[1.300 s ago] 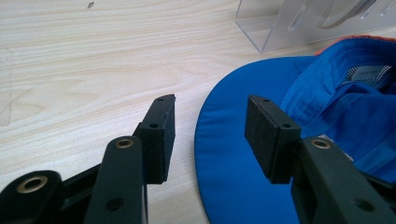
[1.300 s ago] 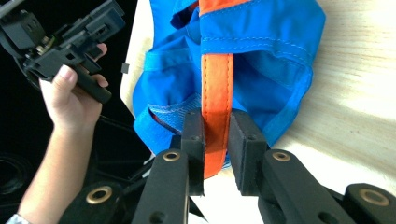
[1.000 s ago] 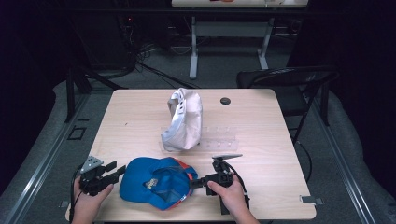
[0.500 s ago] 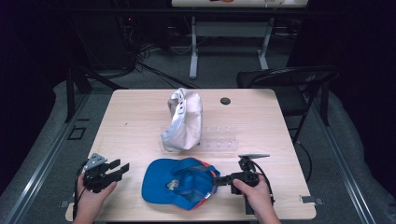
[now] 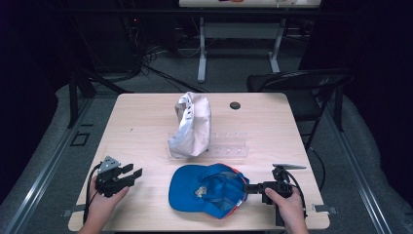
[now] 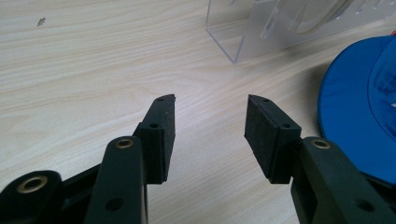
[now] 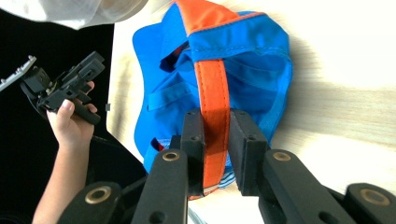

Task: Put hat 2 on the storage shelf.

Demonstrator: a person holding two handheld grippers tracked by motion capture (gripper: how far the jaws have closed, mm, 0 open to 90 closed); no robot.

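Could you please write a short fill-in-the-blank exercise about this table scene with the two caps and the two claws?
1. The right claw is shut on the ____ strap of the blue cap.
2. The left claw is ____, with nothing between its pads.
3. The white cap rests on a clear ____ stand.
4. The small black disc lies on the table near its ____ edge.

Missing words: orange; open; plastic; far

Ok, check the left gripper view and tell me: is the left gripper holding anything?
No: the left gripper has its jaws apart with just bare table between them; the blue cap lies off to one side.
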